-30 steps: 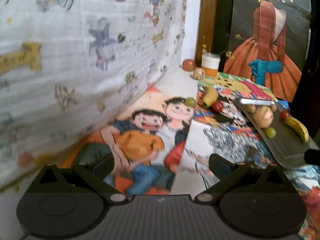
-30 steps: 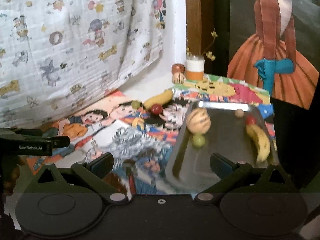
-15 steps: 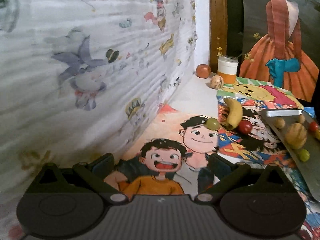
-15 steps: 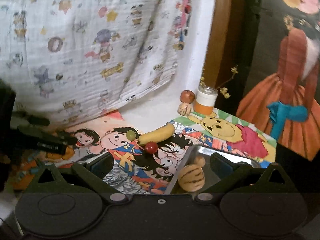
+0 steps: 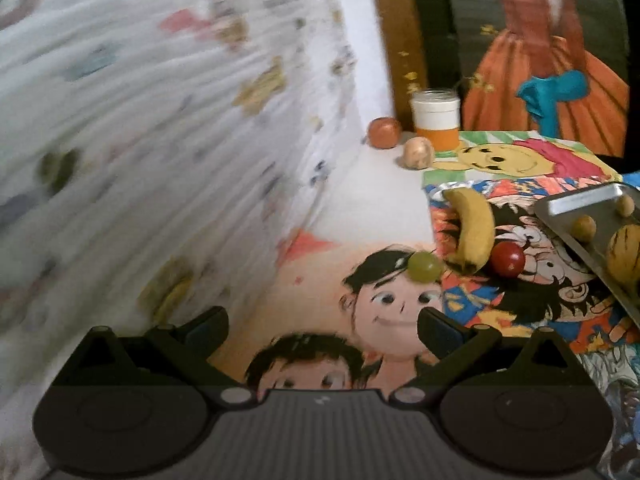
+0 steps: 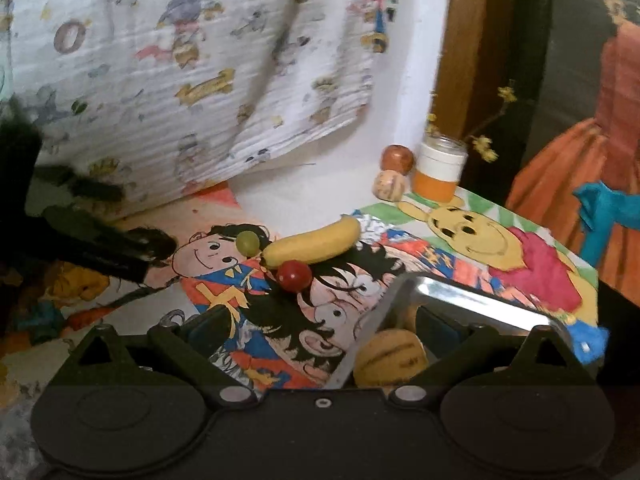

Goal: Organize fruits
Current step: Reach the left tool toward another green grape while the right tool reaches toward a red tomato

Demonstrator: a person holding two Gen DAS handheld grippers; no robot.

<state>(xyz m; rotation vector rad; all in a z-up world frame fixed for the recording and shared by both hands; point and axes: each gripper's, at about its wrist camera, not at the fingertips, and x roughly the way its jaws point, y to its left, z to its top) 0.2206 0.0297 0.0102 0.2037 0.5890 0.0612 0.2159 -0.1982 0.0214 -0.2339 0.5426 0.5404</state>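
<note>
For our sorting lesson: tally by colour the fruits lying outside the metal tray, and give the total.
Yellow: 1, banana
Green: 1, grape
Red: 1, cherry-like fruit
Reddish-brown: 1, apple-like fruit
Beige: 1, striped fruit
Total: 5

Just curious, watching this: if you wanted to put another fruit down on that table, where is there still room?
Free: the white strip between the hanging cloth and the banana, and the cartoon picture nearer the left fingers. Crowded: the green grape, banana and red fruit cluster together, the back corner holds two round fruits beside the jar, and the metal tray already carries fruit.
</note>
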